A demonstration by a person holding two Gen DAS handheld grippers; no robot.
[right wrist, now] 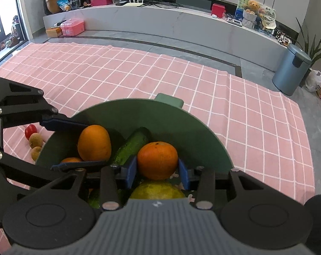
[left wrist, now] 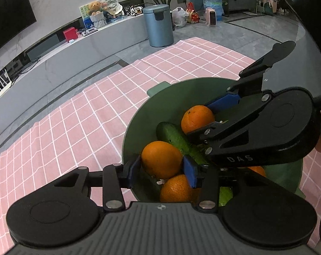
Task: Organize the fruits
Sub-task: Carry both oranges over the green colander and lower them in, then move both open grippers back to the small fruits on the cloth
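**Two grippers, two oranges, one green bowl**

The left gripper (left wrist: 162, 166) has its blue fingers (left wrist: 191, 173) pressed to both sides of an orange (left wrist: 161, 159) inside the green bowl (left wrist: 137, 125). The right gripper (right wrist: 157, 169) likewise clamps a second orange (right wrist: 157, 159) in the same bowl, a cucumber (right wrist: 131, 146) lying between them. A tomato (right wrist: 30, 131) and small brown fruits (right wrist: 35, 140) rest beside the bowl on the pink checked cloth (right wrist: 160, 74) covering the surface.

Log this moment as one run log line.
left gripper: on orange | right gripper: on second orange | both over green bowl
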